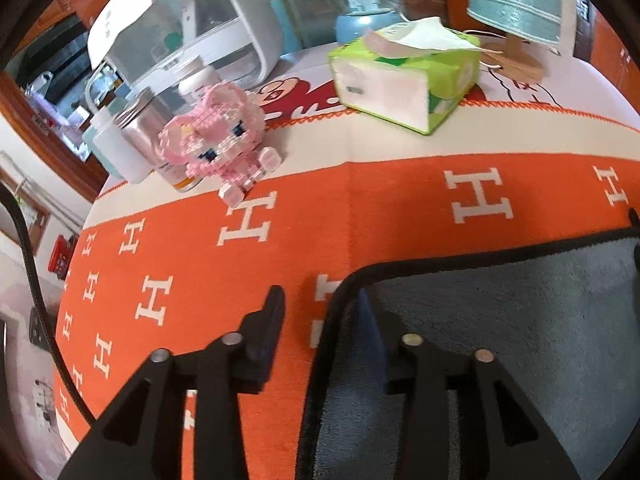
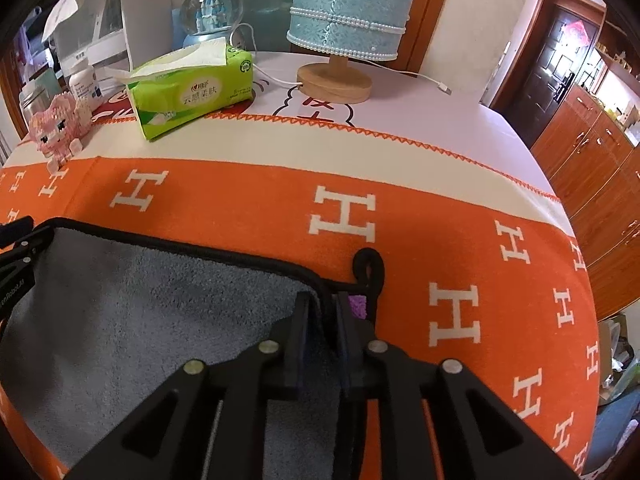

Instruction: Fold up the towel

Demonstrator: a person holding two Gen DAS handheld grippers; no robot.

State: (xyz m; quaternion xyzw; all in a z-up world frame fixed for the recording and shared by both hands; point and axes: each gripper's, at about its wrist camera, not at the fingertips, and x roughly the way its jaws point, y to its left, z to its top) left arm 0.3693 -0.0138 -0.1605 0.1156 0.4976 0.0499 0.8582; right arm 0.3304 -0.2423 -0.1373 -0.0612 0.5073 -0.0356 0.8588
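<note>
A grey towel (image 1: 520, 320) with black edging lies flat on the orange blanket; it also shows in the right wrist view (image 2: 140, 300). My left gripper (image 1: 320, 308) is open and straddles the towel's far left corner, left finger on the blanket, right finger over the towel. My right gripper (image 2: 322, 312) is shut on the towel's far right corner, beside its black hanging loop (image 2: 370, 266). The left gripper shows at the left edge of the right wrist view (image 2: 16, 240).
Orange blanket with white H marks (image 2: 400, 208) covers the table. Behind stand a green tissue pack (image 2: 192, 84), a pink brick figure (image 1: 220, 140), jars (image 1: 132, 132), a blue lamp (image 2: 344, 24), a snow globe (image 2: 210, 12) and a white appliance (image 1: 180, 20).
</note>
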